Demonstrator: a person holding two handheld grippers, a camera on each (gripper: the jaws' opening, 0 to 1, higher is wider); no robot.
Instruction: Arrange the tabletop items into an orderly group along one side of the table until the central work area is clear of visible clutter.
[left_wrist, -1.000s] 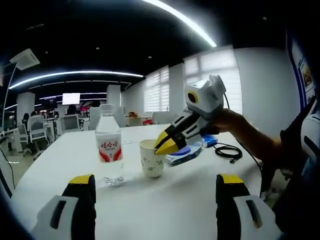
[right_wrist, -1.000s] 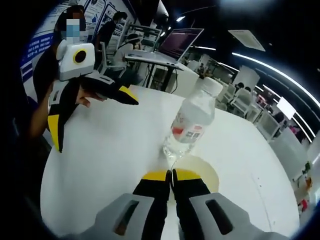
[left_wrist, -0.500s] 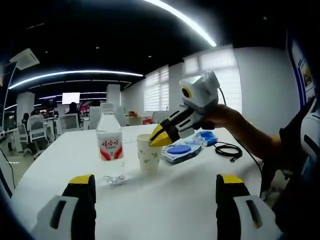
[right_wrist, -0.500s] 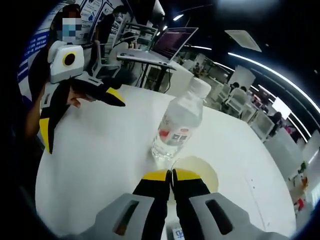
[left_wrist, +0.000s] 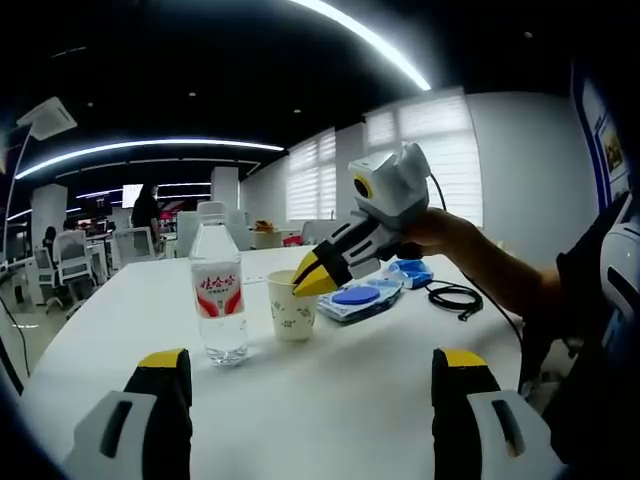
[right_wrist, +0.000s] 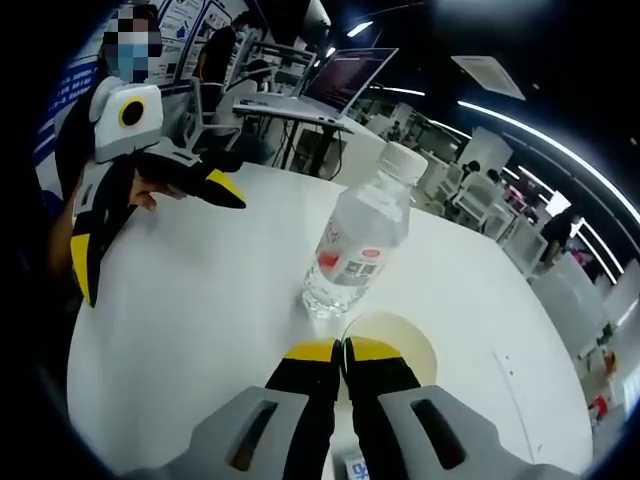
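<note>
A clear water bottle (left_wrist: 220, 300) with a red and white label stands upright on the white table (left_wrist: 330, 410). Just right of it is a white paper cup (left_wrist: 290, 312). My right gripper (left_wrist: 308, 280) reaches in from the right, shut on the cup's rim. In the right gripper view its jaws (right_wrist: 340, 350) are pinched on the near rim of the cup (right_wrist: 405, 345), with the bottle (right_wrist: 360, 245) close beyond. My left gripper (left_wrist: 312, 365) is open with nothing between its jaws; it also appears at the left as an open left gripper (right_wrist: 150, 235).
A flat pack with a blue round lid (left_wrist: 355, 298), another blue item (left_wrist: 412, 270) and a coiled black cable (left_wrist: 455, 298) lie behind the cup. A person's hand and arm (left_wrist: 480, 262) hold the right gripper. A laptop (right_wrist: 350, 80) sits on a farther desk.
The right gripper has carried the cup leftward in the left gripper view, so it now stands close beside the bottle and clear of the blue pack. The left gripper stays open and still.
</note>
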